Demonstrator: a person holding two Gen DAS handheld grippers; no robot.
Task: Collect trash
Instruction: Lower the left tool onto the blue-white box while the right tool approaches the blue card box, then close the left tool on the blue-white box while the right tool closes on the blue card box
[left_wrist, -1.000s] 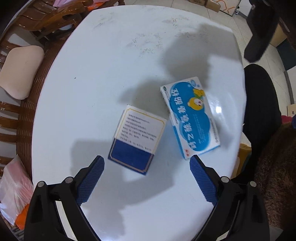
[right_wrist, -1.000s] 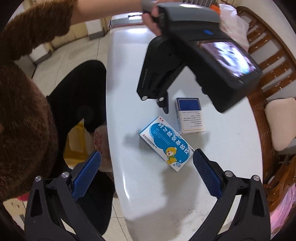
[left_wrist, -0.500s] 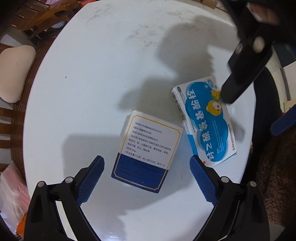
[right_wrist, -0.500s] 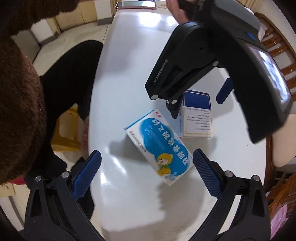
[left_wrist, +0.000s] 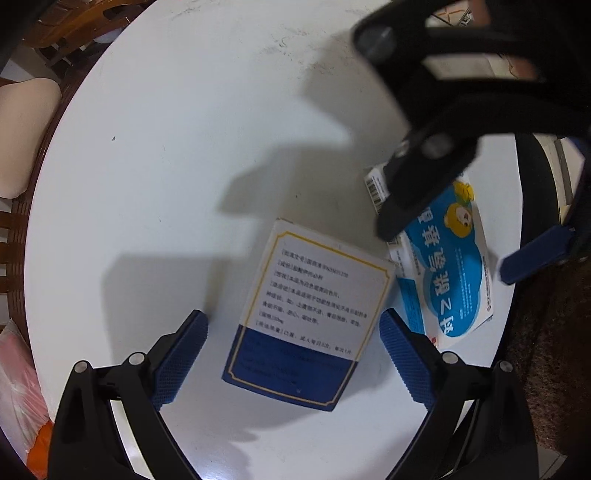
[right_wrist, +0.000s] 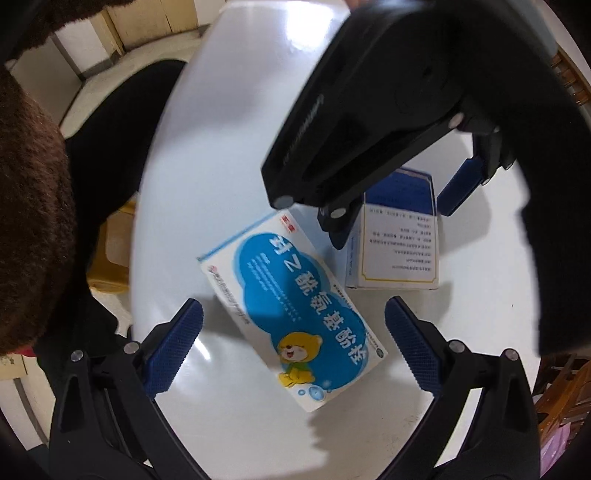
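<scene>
Two medicine boxes lie side by side on a round white table (left_wrist: 166, 147). A navy and white box (left_wrist: 306, 314) sits between the open fingers of my left gripper (left_wrist: 293, 354), with gaps on both sides. A light-blue box with a cartoon bear (right_wrist: 295, 317) lies between the open fingers of my right gripper (right_wrist: 293, 343). Both grippers hover close above the boxes. In the right wrist view the left gripper's body covers part of the navy box (right_wrist: 399, 251). In the left wrist view the right gripper's finger (left_wrist: 417, 192) overlaps the light-blue box (left_wrist: 450, 273).
Wooden chairs with a beige cushion (left_wrist: 26, 136) stand beyond the table's left edge. A pink plastic bag (left_wrist: 18, 387) sits at lower left. The person's black-trousered leg (right_wrist: 114, 122) and a yellow stool (right_wrist: 110, 258) are beside the table edge.
Both grippers have come down and closer to the table. Each box now sits larger and between its gripper's open fingers. The boxes have not moved.
</scene>
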